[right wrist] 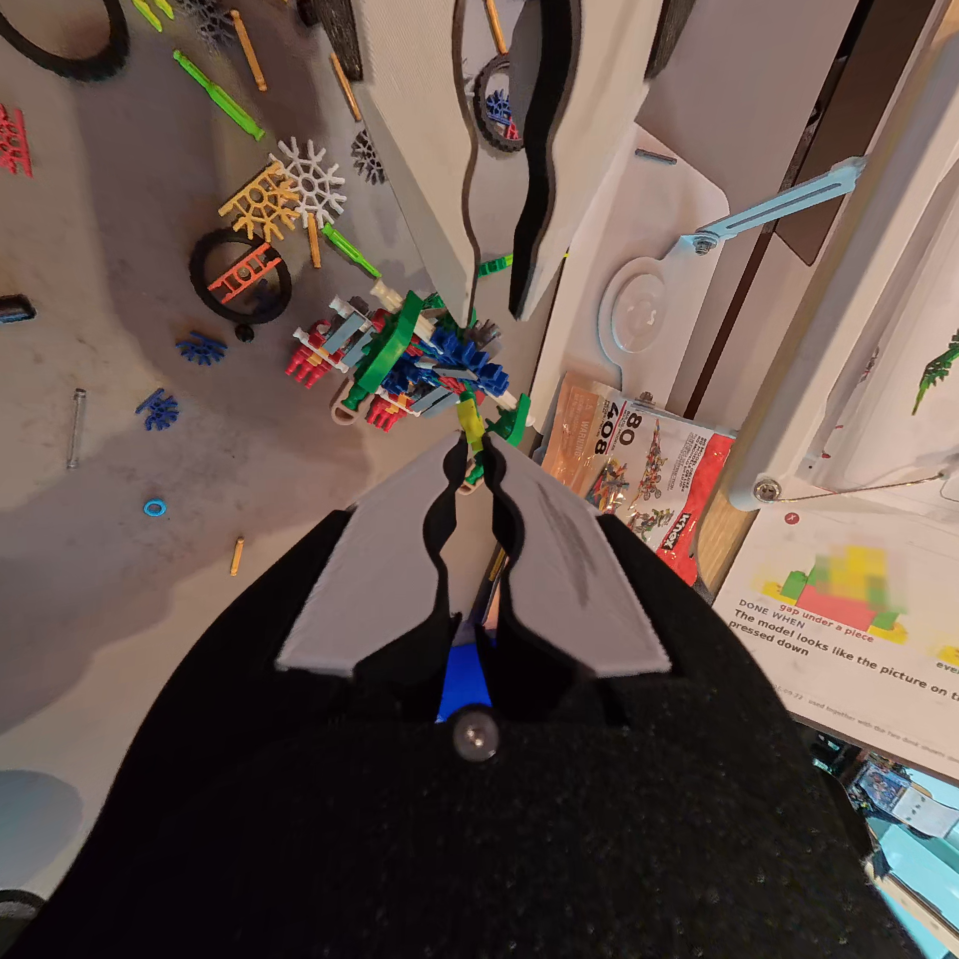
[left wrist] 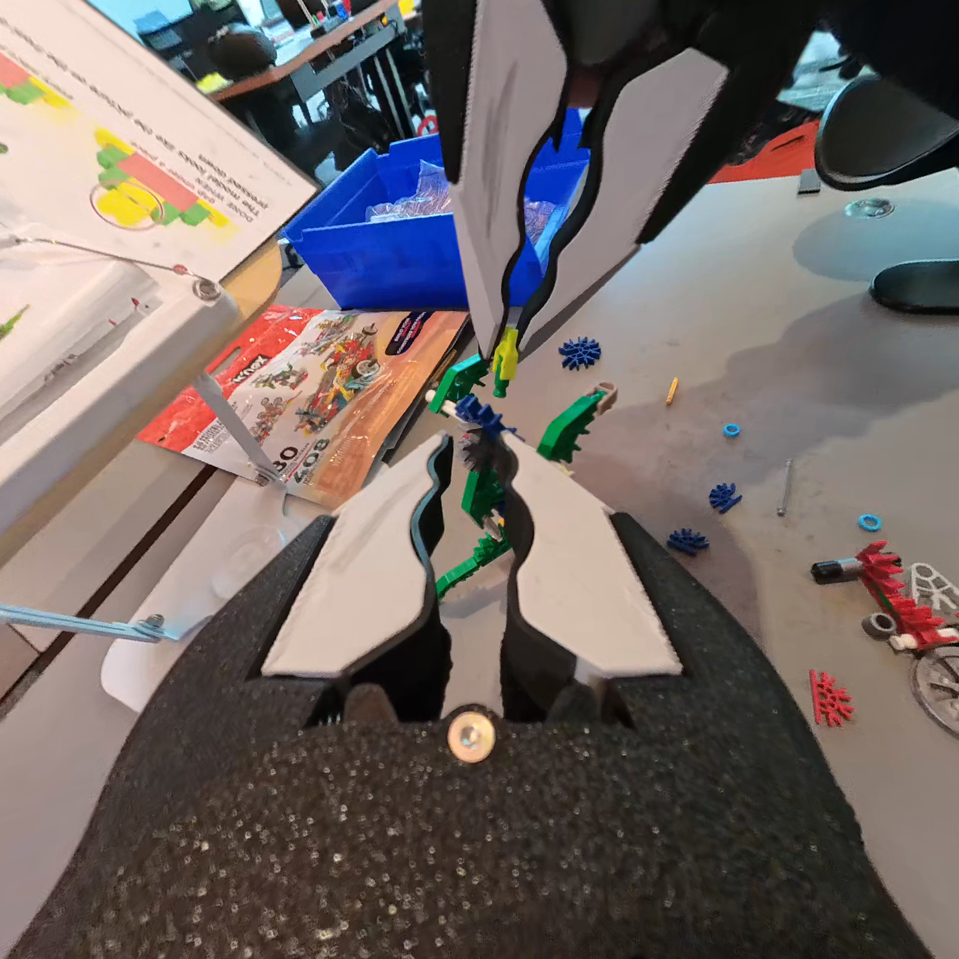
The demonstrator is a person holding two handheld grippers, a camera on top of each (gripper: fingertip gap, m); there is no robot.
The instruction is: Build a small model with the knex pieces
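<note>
Grey tabletop (left wrist: 726,322) is carrying a scatter of small construction-toy parts, with a white stand at one edge. Nearest its own camera, the left gripper (left wrist: 480,446) is sitting closed on the model (right wrist: 415,363), a knot of green, blue, red and grey pieces held off the surface; its jaws are narrowed against the green and blue section. Just beyond, the right gripper (right wrist: 472,441) is coming in from the opposite side, nearly closed, pinching a yellow-green rod (right wrist: 469,420) whose far end is meeting the model beside a green connector (left wrist: 462,373).

Both grips are sitting at the very fingertips, so I judge the rod could twist or pop free if pushed off-axis, and the model could rotate in the left jaws or shed a piece. Loose blue connectors (left wrist: 578,353) and a blue ring (left wrist: 730,429) are lying below, where a dropped part could get lost among them. Farther toward the stand edge are lying a toy bag (left wrist: 332,394) and a blue bin (left wrist: 394,233).
</note>
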